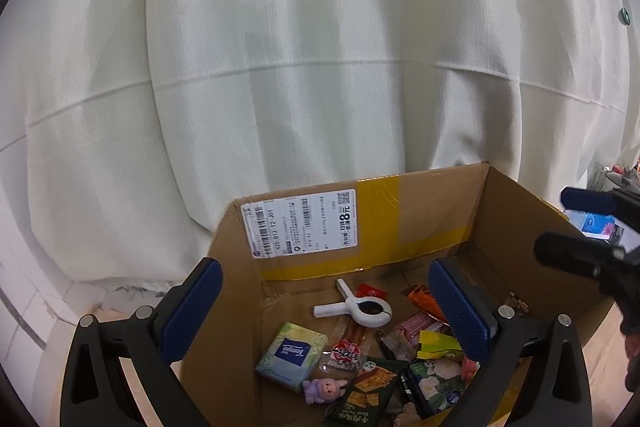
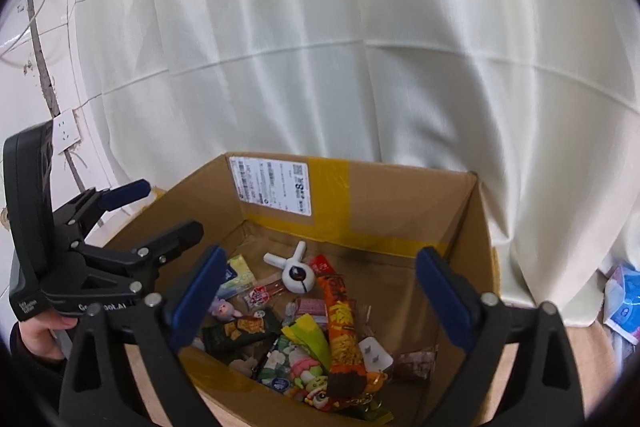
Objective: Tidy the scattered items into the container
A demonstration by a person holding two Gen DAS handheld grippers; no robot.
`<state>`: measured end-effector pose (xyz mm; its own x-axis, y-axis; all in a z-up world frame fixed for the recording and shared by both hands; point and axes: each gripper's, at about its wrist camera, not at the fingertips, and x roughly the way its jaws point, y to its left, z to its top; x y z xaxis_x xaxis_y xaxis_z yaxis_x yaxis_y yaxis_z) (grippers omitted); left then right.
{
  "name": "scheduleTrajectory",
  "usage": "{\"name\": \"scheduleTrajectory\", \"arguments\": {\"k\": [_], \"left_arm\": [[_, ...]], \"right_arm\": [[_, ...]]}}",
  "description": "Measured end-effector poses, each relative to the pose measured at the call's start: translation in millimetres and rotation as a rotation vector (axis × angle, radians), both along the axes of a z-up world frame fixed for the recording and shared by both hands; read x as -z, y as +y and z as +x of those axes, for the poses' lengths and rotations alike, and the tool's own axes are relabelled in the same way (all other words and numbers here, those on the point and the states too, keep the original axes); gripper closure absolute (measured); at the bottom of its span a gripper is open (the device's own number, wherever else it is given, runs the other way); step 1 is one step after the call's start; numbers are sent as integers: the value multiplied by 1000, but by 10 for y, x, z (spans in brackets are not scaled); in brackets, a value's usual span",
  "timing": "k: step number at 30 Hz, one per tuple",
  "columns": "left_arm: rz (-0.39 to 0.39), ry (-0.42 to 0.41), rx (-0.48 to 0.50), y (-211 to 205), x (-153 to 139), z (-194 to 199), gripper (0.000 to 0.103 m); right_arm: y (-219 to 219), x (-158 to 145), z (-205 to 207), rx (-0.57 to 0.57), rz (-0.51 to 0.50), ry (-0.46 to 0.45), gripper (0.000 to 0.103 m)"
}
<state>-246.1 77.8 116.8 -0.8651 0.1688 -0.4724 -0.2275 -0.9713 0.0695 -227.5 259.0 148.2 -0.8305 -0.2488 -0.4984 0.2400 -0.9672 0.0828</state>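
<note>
A light wooden floor (image 2: 592, 355) carries the open cardboard box (image 2: 400, 211), with blue-white packets (image 2: 624, 303) lying beside the curtain.

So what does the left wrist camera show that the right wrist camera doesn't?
Only the left wrist view shows the right hand-held gripper reaching in from the side, jaws open and empty. Only the right wrist view shows the white plug, the wall socket, the left hand-held gripper and the hand holding it. Both show the cardboard box, the white clip, the tissue pack and the curtain.
</note>
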Motion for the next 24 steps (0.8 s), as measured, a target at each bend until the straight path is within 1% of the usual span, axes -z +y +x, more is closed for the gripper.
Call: {"name": "scheduleTrajectory", "arguments": {"k": [2, 4, 7, 11, 14, 19, 21, 24], "left_arm": [[14, 8, -9, -29, -54, 57, 0], [34, 17, -11, -67, -118, 124, 0], [69, 33, -28, -145, -237, 254, 0], [92, 44, -43, -230, -391, 452, 0], [104, 70, -46, -290, -516, 653, 0], [113, 145, -53, -372, -711, 1105, 0], [121, 157, -48, -403, -732, 1252, 0], [134, 145, -36, -443, -680, 1443, 0]], "right_arm": [[21, -49, 41, 35, 5, 9, 0], [23, -106, 96, 38, 6, 16, 0], [-7, -233, 267, 67, 27, 62, 0], [-71, -407, 507, 64, 48, 104, 0], [-121, -542, 727, 66, 61, 137, 0], [-189, -690, 1121, 74, 75, 189, 0], [-198, -702, 1258, 78, 66, 196, 0], [-203, -665, 1462, 88, 58, 205, 0]]}}
